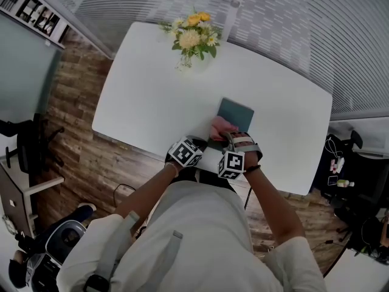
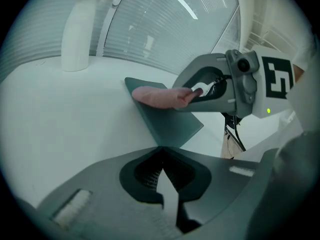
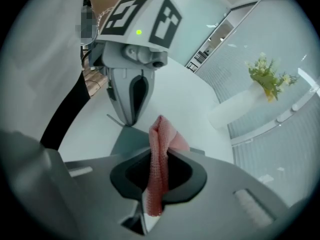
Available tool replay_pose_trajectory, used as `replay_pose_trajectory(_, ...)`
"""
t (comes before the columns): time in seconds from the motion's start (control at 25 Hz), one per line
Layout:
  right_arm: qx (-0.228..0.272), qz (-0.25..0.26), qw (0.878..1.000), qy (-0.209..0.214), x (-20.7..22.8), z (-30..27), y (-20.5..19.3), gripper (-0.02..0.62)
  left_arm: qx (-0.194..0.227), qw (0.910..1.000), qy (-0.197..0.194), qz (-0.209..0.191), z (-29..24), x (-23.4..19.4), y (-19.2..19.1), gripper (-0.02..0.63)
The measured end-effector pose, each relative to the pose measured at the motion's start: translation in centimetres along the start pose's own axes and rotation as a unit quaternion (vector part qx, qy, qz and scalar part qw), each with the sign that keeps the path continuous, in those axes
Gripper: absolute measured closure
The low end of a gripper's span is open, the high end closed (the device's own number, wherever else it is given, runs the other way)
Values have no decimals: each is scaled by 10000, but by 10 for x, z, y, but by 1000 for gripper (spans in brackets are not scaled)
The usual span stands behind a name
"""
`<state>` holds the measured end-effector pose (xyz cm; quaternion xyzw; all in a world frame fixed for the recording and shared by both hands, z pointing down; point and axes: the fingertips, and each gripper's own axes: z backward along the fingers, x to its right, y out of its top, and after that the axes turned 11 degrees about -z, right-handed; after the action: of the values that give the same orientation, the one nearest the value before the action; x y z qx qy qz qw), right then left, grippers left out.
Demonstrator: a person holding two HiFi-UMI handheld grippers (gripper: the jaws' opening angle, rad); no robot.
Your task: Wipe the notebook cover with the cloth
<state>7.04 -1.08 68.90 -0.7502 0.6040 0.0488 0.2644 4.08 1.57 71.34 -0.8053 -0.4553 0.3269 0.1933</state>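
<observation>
A dark teal notebook (image 1: 238, 112) lies flat on the white table (image 1: 152, 102), close to its near edge. My right gripper (image 1: 230, 136) is shut on a pink cloth (image 1: 220, 126), which rests on the notebook's near-left part. In the right gripper view the cloth (image 3: 161, 139) stands up between the jaws of the right gripper (image 3: 159, 156) over the notebook (image 3: 125, 143). My left gripper (image 1: 205, 143) is shut, its tips down at the notebook's near corner (image 2: 167, 124). The left gripper view shows the cloth (image 2: 156, 96) held by the right gripper (image 2: 194, 92).
A white vase with yellow and white flowers (image 1: 192, 41) stands at the table's far side, well beyond the notebook. The table edge (image 1: 267, 184) runs just below the grippers, with wood floor (image 1: 79, 132) to the left. A dark chair (image 1: 27, 145) and clutter flank the table.
</observation>
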Motion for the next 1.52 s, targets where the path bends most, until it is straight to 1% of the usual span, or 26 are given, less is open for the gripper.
replay_pose_trajectory(0.2, -116, -23, 9993, -355, 44, 4, -16, 558, 1, 10000, 12, -5, 0, 2, 0, 606)
replay_pose_trajectory(0.4, -198, 127, 9980, -581, 75, 1, -25, 558, 12, 10000, 31, -23, 0, 2, 1, 606)
replay_pose_trajectory(0.64, -329, 411, 9962, -694, 97, -15, -40, 558, 0, 10000, 34, -15, 0, 2, 1, 606)
replay_pose_trajectory(0.8, -563, 484, 9940, -799, 108, -23, -53, 558, -7, 10000, 21, 7, 0, 1, 0, 606)
replay_pose_trajectory(0.96, -616, 421, 9958, -527, 101, -40, -68, 557, -21, 10000, 17, 17, -1, 1, 1, 606)
replay_pose_trajectory(1.16, -672, 448, 9962, -339, 93, -49, -73, 555, -20, 10000, 16, 26, -1, 1, 0, 606)
replay_pose_trajectory(1.52, -755, 393, 9962, -200, 87, -55, -76, 561, -18, 10000, 29, 41, -1, -1, 1, 606)
